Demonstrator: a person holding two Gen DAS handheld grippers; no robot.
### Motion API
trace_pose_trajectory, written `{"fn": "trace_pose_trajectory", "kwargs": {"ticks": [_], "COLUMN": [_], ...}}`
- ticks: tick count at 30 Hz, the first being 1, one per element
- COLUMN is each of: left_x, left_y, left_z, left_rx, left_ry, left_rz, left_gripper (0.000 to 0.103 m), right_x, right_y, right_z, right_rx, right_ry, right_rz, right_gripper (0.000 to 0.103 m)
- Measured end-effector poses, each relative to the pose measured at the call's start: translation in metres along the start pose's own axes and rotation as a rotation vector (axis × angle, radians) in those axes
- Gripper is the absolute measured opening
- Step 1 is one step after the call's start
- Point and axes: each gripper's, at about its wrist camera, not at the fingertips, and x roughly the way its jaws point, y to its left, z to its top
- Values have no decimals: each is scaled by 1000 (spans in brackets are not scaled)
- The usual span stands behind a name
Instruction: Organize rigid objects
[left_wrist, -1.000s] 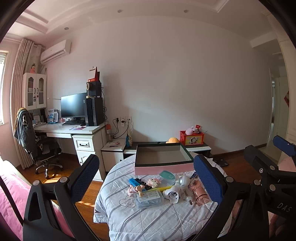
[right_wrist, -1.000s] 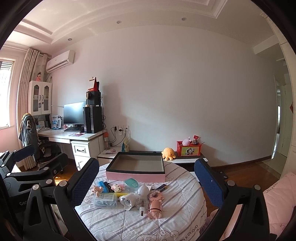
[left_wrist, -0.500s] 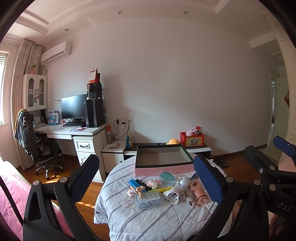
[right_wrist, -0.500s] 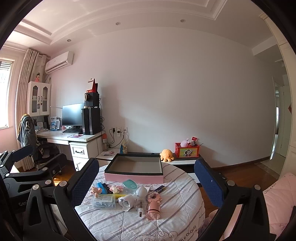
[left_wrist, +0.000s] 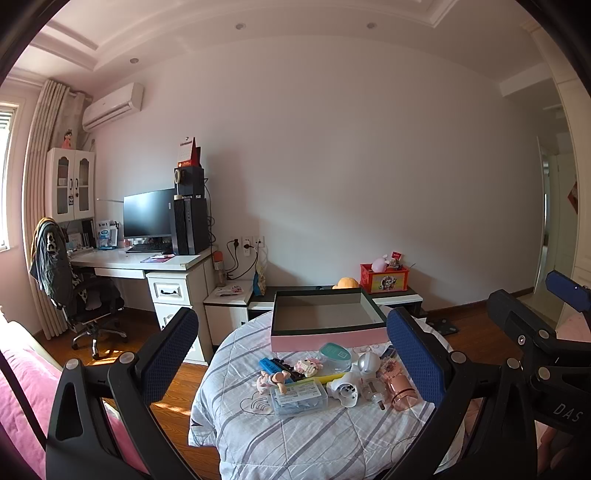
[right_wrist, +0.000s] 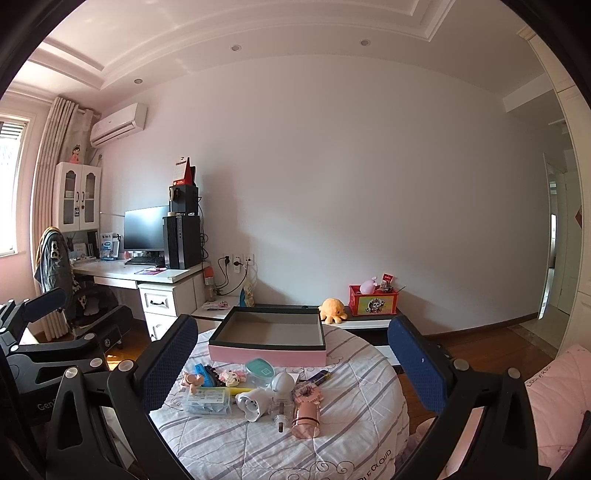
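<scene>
A round table (left_wrist: 314, 435) with a striped cloth carries a pink open box (left_wrist: 327, 323) at its far side, also in the right wrist view (right_wrist: 267, 338). In front of the box lies a cluster of small objects: a clear plastic case (left_wrist: 298, 397), a white round gadget (left_wrist: 345, 389), a pink bottle (left_wrist: 400, 387), a teal lid (left_wrist: 334, 354), small toy figures (left_wrist: 308, 365). The same cluster shows in the right wrist view (right_wrist: 255, 387). My left gripper (left_wrist: 291, 354) and right gripper (right_wrist: 291, 362) are both open and empty, held back from the table.
A desk (left_wrist: 140, 262) with monitor and office chair (left_wrist: 81, 299) stands at the left. A low bench (right_wrist: 365, 321) behind the table holds a red bin (right_wrist: 373, 301) and an orange plush (right_wrist: 332, 310). Pink bedding (right_wrist: 557, 402) lies at the right.
Both cameras have drifted slightly; the table and objects sit a little lower and closer in view. Nothing on the table has moved. Both grippers stay open.
</scene>
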Motion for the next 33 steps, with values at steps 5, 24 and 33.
{"fn": "trace_pose_trajectory", "kwargs": {"ticks": [5,24,33], "left_x": [0,-1,-1], "left_y": [0,0,0], "left_z": [0,0,0], "left_rx": [0,3,3], "left_ry": [-1,-4,-4], "left_rz": [1,3,3], "left_gripper": [103,103,103], "right_x": [-1,-3,-3], "right_y": [1,1,0], "right_z": [0,1,0], "right_rx": [-1,0,0], "right_ry": [0,1,5], "right_rz": [-3,-2,-2], "right_gripper": [103,103,103]}}
